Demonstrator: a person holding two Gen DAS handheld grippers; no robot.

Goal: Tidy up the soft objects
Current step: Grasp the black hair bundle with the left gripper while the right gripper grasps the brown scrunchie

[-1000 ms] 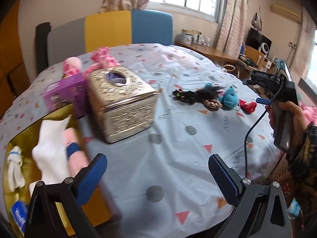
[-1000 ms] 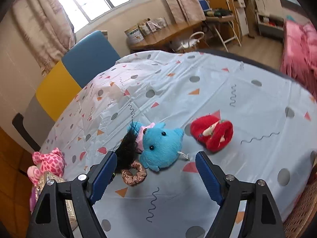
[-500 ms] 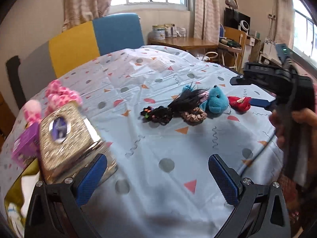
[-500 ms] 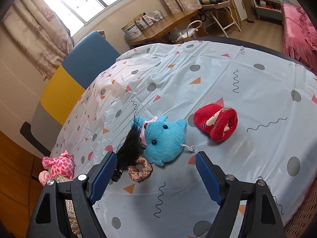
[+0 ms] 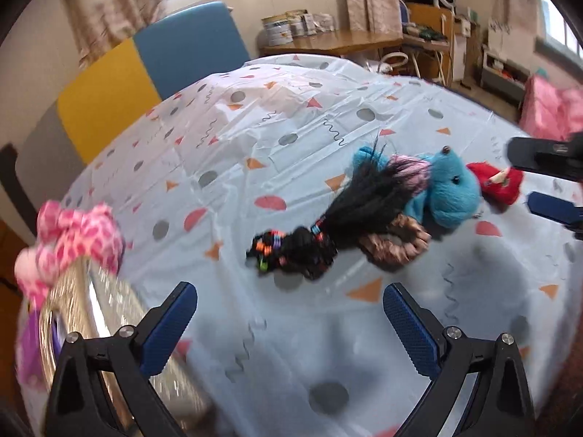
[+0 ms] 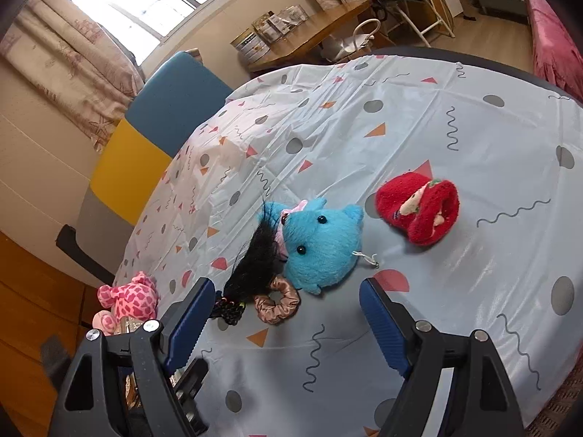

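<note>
worktop (image 6: 473, 138): soft things unsorted mid-cloth | blue plush (image 6: 320, 244) touching black hair bundle (image 5: 349, 211), brown scrunchie (image 6: 277, 300); red sock (image 6: 419, 211) just beside | left tongs (image 5: 289, 322), right tongs (image 6: 282, 315) released, empty – judged barely begun

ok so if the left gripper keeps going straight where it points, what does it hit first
Most likely the black hair bundle with coloured bands, which lies straight ahead between the open left gripper's fingers; the brown scrunchie sits just right of it. Depth is unclear in the fisheye.
</note>
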